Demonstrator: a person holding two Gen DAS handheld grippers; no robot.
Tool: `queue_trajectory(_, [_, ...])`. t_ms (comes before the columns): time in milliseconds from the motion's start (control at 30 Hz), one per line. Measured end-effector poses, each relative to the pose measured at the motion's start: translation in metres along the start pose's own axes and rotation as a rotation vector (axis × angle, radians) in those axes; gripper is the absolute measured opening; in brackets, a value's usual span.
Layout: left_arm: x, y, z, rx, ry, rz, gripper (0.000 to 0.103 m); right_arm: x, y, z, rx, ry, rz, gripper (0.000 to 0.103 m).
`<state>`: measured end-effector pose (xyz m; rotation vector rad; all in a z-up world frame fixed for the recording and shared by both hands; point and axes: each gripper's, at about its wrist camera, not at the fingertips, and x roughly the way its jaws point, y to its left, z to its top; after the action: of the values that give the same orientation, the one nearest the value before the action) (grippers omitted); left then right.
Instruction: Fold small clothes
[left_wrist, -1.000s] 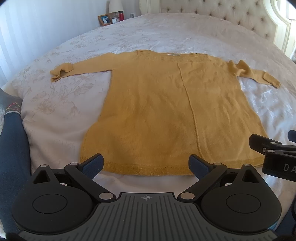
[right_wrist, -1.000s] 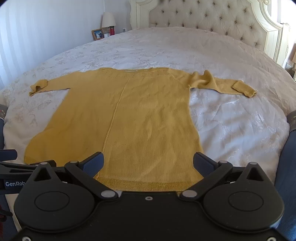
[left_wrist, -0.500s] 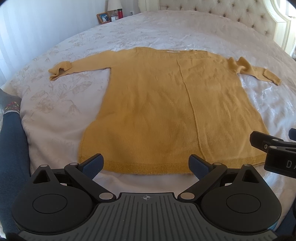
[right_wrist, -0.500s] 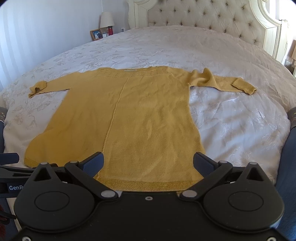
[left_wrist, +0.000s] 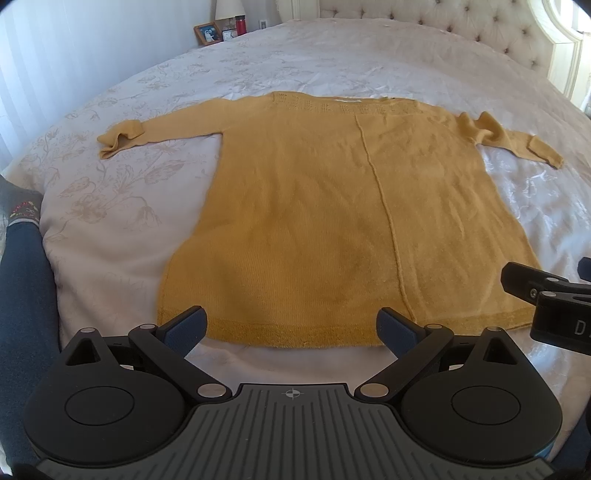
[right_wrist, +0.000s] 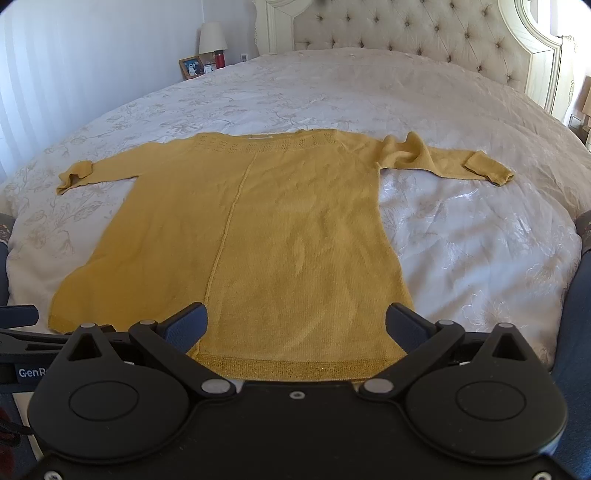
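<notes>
- Left gripper: wide open, nothing between the fingers, hanging just over the near edge of the sweater's bottom hem.
- Right gripper: wide open too, holding nothing, also low over the hem, close beside the left one.
- Part of the right gripper poking in at the right edge of the left view, over the hem's corner.
- Yellow sweater: spread flat on the bed, hem near the grippers, neck at the far side.
- A raised line running from neck to hem down the middle.
- Both sleeves out to the sides; left cuff turned up a bit, right sleeve bunched near the shoulder.
- Bed: pale cover with a flower pattern, under all of the sweater.
- Padded headboard with buttons, far behind.
- Lamp, picture frame and red cup in the far left corner.
</notes>
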<state>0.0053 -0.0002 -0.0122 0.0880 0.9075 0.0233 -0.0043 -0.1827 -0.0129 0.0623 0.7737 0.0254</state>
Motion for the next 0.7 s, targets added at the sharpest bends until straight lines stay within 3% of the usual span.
queue_trajectory(700, [0.0039, 0.0044, 0.0042, -0.008, 0.004, 0.01, 0.1, 0.0041, 0.0002, -0.0008, 0.005, 0.014, 0.009, 0.102])
